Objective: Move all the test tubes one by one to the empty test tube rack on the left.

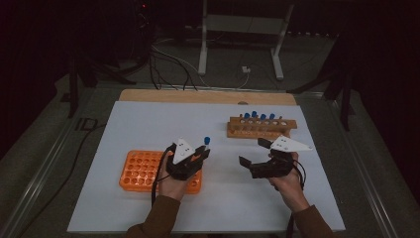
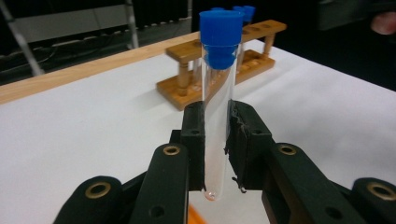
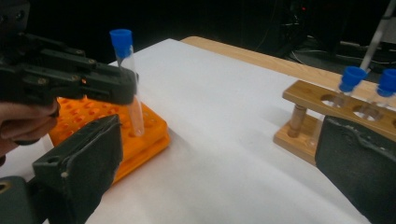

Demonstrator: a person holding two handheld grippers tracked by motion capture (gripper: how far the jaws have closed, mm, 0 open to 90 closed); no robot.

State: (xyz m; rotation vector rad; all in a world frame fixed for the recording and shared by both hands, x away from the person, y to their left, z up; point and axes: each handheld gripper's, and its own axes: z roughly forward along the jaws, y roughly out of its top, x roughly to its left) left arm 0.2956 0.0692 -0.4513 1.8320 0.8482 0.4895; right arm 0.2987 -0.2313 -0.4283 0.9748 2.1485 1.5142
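Observation:
My left gripper [image 2: 215,140] is shut on a clear test tube [image 2: 215,84] with a blue cap, held upright by its lower half. In the high view this tube [image 1: 206,141] stands over the right end of the orange rack [image 1: 141,171], with the left gripper [image 1: 200,152] around it. From the right gripper view, the tube [image 3: 131,88] has its bottom at a corner hole of the orange rack [image 3: 149,135]. My right gripper [image 3: 219,168] is open, with nothing between its jaws. It sits [image 1: 253,152] in front of the wooden rack [image 1: 261,127], which holds several blue-capped tubes.
A white sheet [image 1: 148,124] covers the table, with a wooden strip [image 1: 198,95] along the far edge. The wooden rack [image 3: 308,121] has free holes at its near end. Cables and metal stand legs [image 1: 202,44] lie on the floor beyond the table.

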